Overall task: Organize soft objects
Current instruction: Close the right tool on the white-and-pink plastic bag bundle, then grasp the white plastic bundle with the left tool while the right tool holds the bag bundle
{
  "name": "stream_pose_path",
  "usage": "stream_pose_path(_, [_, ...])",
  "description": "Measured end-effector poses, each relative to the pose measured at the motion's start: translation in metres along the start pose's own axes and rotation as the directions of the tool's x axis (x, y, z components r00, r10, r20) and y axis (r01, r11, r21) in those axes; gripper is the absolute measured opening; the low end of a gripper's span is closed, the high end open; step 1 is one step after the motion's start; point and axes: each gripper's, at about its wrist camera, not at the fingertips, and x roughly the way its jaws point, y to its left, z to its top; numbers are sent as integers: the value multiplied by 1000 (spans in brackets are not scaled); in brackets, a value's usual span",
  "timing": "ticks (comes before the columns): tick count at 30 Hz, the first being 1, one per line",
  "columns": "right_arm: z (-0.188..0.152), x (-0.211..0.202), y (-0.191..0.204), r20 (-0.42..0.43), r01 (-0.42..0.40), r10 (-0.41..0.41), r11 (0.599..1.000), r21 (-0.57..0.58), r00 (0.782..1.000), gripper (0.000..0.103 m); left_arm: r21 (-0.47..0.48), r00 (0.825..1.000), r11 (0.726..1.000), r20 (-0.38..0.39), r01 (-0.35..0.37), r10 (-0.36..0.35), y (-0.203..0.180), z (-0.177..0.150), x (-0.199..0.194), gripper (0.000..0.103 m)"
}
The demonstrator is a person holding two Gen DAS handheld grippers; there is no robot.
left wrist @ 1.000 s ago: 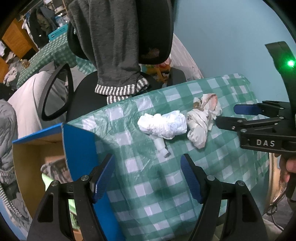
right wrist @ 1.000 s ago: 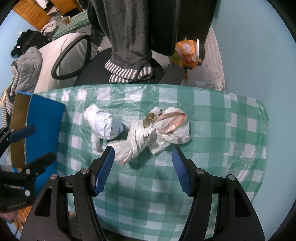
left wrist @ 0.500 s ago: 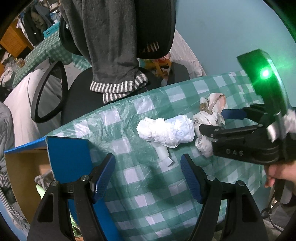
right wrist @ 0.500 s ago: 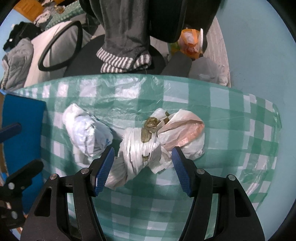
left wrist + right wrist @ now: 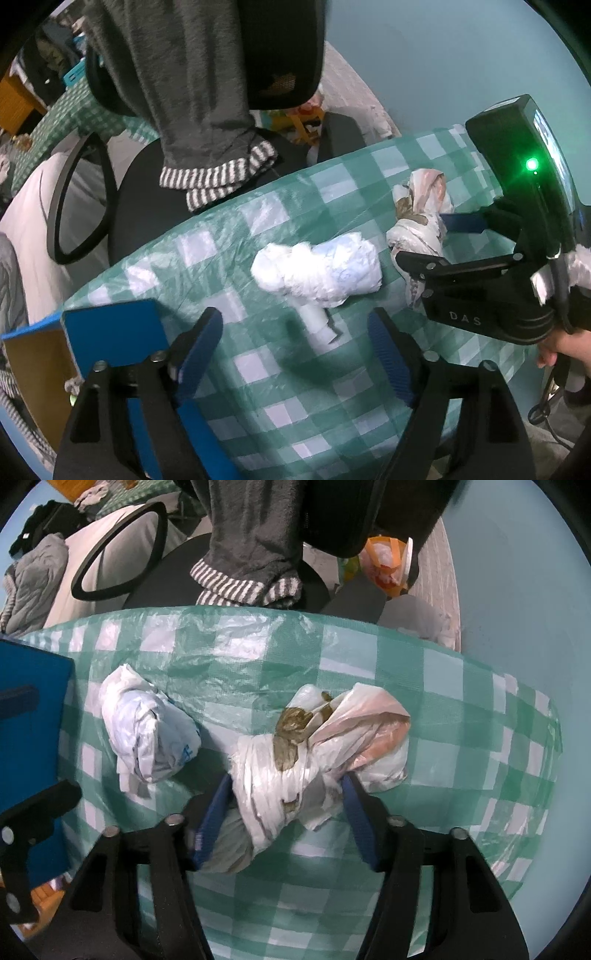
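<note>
Right wrist view: right gripper [image 5: 286, 797] lowered over knotted plastic-bag bundle [image 5: 317, 753] on green checked tablecloth [image 5: 461, 709], jaws closing with bundle's wrapped middle between blue pads [image 5: 356, 812]; firm pressing not clear. White crumpled bag [image 5: 147, 731] just beside, nearer blue box flap [image 5: 29, 701]. Left wrist view: left gripper [image 5: 295, 350] above cloth, jaws opening wide, nothing between; white bag's loose tail ahead of fingertips. Grey garment with striped cuff [image 5: 218, 177] draped over office chair [image 5: 284, 55] behind table.
</note>
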Motion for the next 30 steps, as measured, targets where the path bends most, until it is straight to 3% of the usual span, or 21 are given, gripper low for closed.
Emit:
stream_pose_path(3, [-3, -3, -7, 5, 0, 0, 1000, 25, 1000, 46, 42, 1000, 999, -11, 1, 0, -8, 3, 5, 83])
stream_pose_path(8, [-12, -8, -21, 14, 2, -3, 998, 61, 1000, 42, 99, 999, 995, -47, -18, 23, -20, 8, 21, 83])
stream_pose_path(24, [-48, -25, -42, 59, -39, 31, 990, 137, 998, 42, 167, 992, 984, -92, -65, 82, -39, 24, 56, 83])
stream_pose_path(30, [-53, -29, -37, 76, -39, 31, 994, 106, 997, 42, 158, 996, 986, -72, -49, 61, -35, 29, 54, 79])
